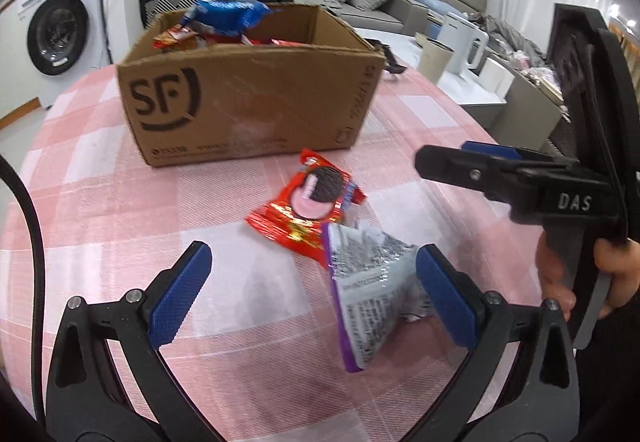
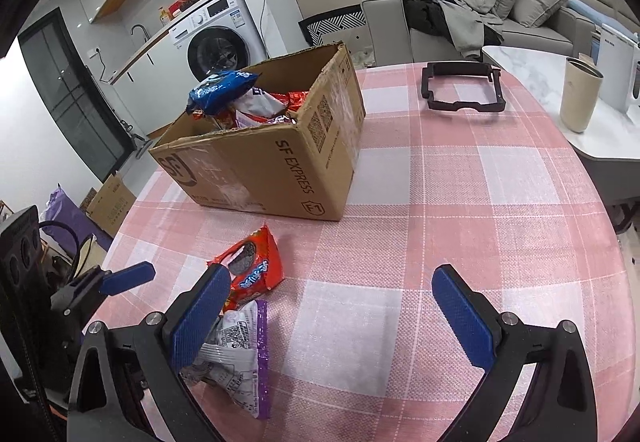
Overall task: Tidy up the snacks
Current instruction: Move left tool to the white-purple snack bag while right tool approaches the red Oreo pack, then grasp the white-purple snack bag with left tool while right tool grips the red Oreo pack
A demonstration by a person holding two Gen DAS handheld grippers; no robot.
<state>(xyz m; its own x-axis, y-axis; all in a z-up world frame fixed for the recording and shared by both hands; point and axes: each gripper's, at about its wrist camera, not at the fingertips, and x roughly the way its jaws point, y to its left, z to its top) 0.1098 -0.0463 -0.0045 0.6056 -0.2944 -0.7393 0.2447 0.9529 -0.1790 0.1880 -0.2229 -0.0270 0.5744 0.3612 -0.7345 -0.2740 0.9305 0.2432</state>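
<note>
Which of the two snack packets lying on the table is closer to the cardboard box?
The red cookie packet; it lies between the cardboard box and the silver-and-purple packet, which sits nearer the left gripper.

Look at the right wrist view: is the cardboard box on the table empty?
No, the cardboard box already holds several snack packets, including a blue packet sticking up above its rim.

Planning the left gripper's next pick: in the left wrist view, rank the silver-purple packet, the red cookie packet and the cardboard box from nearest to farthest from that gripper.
1. Silver-purple packet: between the open fingers of the left gripper, toward the right finger.
2. Red cookie packet: just beyond, on the pink checked tablecloth.
3. Cardboard box: farthest, at the back, already holding snacks.
</note>
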